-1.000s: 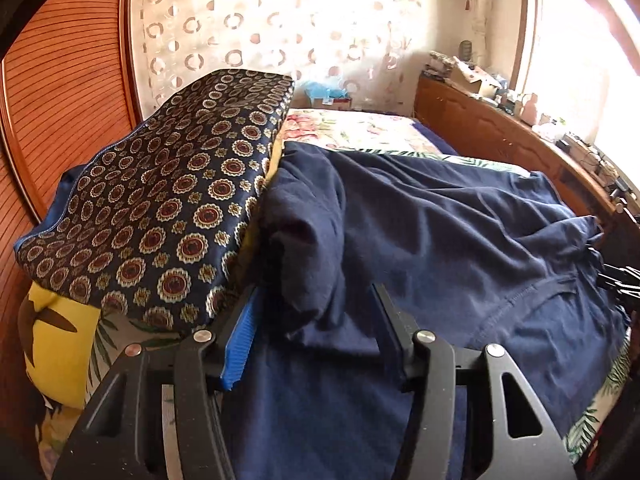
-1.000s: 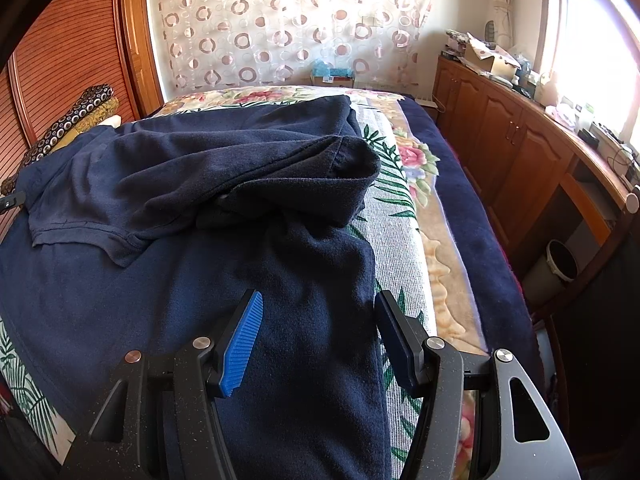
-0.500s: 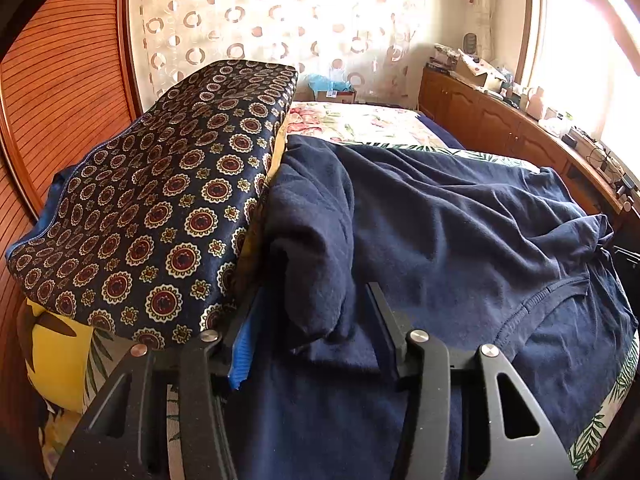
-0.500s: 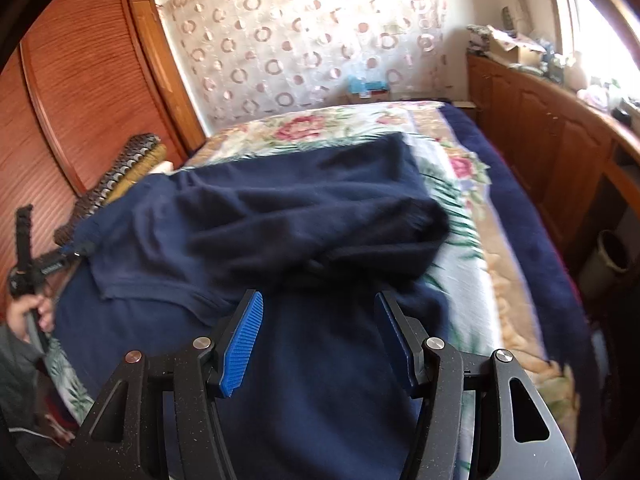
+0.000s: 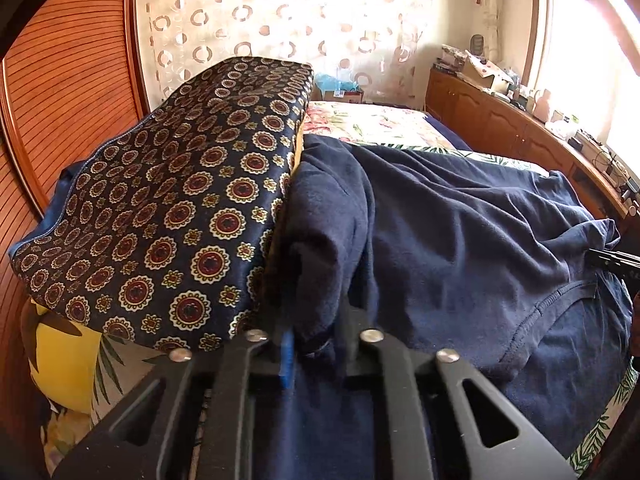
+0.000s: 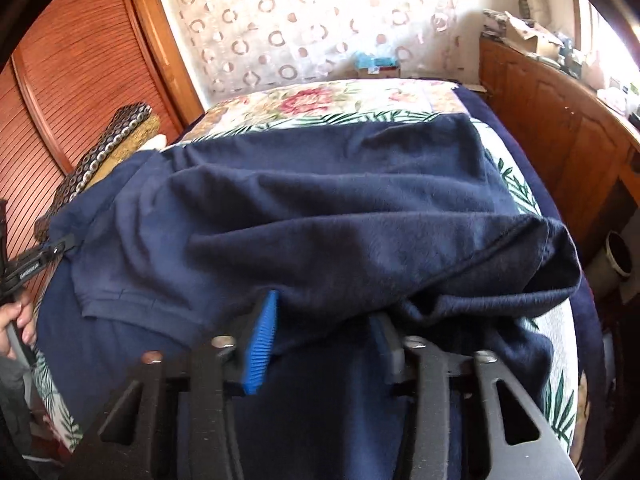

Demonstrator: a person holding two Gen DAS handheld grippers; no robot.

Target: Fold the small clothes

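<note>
Left tongs (image 5: 316, 344): jaws closing, where a second ago they stood well apart; a thick roll of the navy garment (image 5: 460, 232) is now pinched between them, at 6 o'clock in the left wrist view. The hand itself has barely shifted.

Right tongs (image 6: 324, 340): jaws likewise closing from wide apart, with a fold of the same navy garment (image 6: 340, 220) between the blue pad (image 6: 260, 344) and the dark one; whether both pads already press on the cloth is hard to tell. This hand has swung sideways since a second ago, so that the garment's bunched fold now sits at 12 o'clock above the jaws.

Meaning for the task, as a judgement: both ends of the garment are being taken up together, so the grasp step is closing out and a lift or fold-over looks next; no fold of this step is laid yet.

Garment position: spread across the bed (image 6: 340, 100), rumpled, its left edge touching the patterned cushion (image 5: 180, 200), its far edge short of the floral bedcover's head end.

Count:
- Tongs: two.
- Navy garments: one certain; a second navy layer lies beneath it, garment or blanket I cannot tell.
- Patterned cushions: one, at 10 o'clock in the left view, resting on a yellow pillow (image 5: 64, 356).
- Hands in view: one, at 9 o'clock in the right view (image 6: 18, 328), holding the left tool.
- Wooden cabinets (image 6: 560, 140): one run, at 2 o'clock.
- Bins (image 6: 616, 260): one, at 3 o'clock.
</note>
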